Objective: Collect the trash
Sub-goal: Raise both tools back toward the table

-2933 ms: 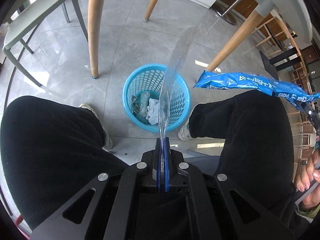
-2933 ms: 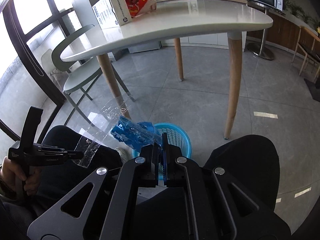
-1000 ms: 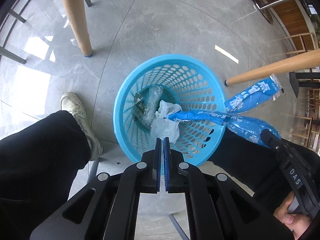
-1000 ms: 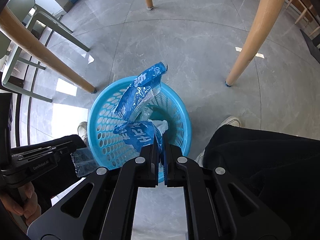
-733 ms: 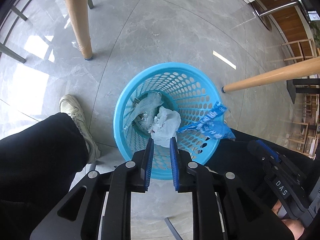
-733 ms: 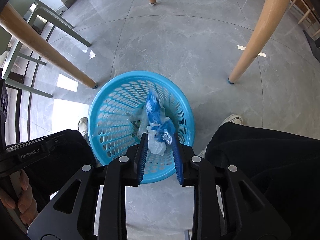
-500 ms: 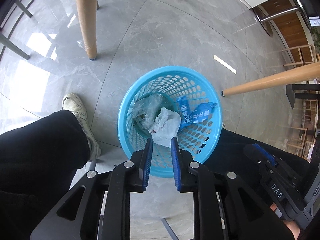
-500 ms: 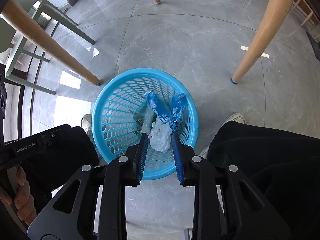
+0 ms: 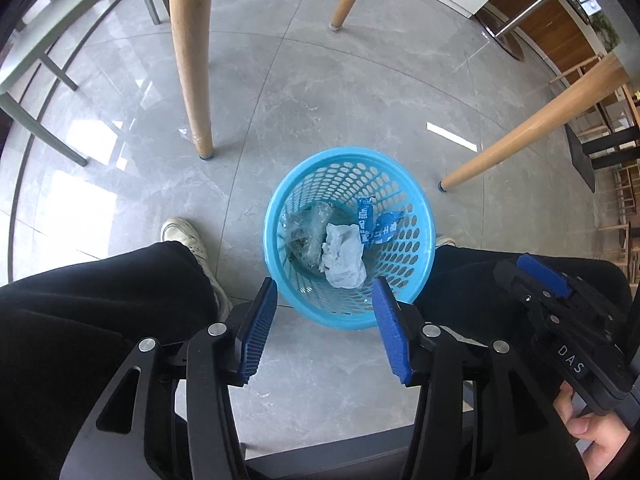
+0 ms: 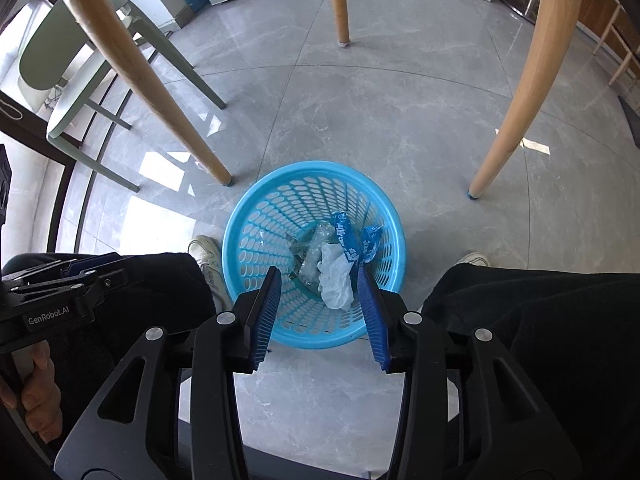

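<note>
With jaws just spread and nothing between them, the left gripper [image 9: 325, 326] and right gripper [image 10: 319, 316] hung above the blue basket [image 9: 420, 204], where the blue wrapper [image 9: 366, 226] lay, seemingly light, crinkly and best pinched by an edge.

Blue basket [image 9: 416, 200]: near rim hidden behind the blue finger pads [image 9: 260, 330] in both wrist views. Clear plastic wrapper [image 9: 308, 232]: partly covered by the crumpled white tissue [image 9: 344, 258]; contents indistinct. Blue snack wrapper [image 9: 366, 226]: lettering too small to read. Wooden table legs [image 9: 190, 60]: tops cut off by the upper edge. Person's right hand [image 9: 596, 438]: cropped at the corner; left hand [image 10: 34, 392]: cropped at the left edge.
</note>
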The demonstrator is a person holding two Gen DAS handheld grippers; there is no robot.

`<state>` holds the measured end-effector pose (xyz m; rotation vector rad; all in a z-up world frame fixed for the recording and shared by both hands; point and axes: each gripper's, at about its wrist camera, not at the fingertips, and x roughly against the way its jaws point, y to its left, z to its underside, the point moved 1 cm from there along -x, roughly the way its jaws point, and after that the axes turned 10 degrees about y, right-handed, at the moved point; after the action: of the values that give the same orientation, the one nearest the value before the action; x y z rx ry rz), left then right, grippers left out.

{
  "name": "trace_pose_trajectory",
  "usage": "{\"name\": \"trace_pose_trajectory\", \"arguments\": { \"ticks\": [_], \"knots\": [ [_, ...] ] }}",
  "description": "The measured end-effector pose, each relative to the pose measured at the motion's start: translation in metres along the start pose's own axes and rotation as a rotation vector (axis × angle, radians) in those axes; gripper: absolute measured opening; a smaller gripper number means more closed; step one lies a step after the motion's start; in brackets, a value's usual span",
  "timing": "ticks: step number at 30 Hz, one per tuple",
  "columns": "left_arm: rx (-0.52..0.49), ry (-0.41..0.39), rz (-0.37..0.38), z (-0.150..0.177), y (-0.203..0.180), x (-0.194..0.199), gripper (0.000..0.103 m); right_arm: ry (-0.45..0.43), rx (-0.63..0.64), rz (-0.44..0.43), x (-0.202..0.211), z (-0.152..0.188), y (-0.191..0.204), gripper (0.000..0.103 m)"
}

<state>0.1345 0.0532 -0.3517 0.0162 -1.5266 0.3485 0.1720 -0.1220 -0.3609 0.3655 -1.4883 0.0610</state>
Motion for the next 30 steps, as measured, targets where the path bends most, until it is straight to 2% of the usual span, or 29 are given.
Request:
{"name": "trace_pose_trajectory", "arguments": {
  "ticks": [10, 18, 21, 30],
  "knots": [
    [-0.051, -0.158, -0.063, 0.040, -0.010, 0.060, 0.063, -0.116, -0.011, -0.074, 0.062, 0.031, -0.009, 0.052],
    [-0.118, -0.312, -0.094, 0.067, -0.024, 0.124, 0.070, -0.255, 0.046, -0.046, 0.118, 0.059, -0.012, 0.058],
    [-0.142, -0.365, -0.095, 0.078, -0.030, 0.144, 0.073, -0.320, 0.083, -0.030, 0.144, 0.071, -0.010, 0.064],
    [-0.186, -0.500, -0.109, 0.096, -0.044, 0.199, 0.075, -0.517, 0.129, -0.026, 0.226, 0.093, -0.006, 0.067]
  ]
}}
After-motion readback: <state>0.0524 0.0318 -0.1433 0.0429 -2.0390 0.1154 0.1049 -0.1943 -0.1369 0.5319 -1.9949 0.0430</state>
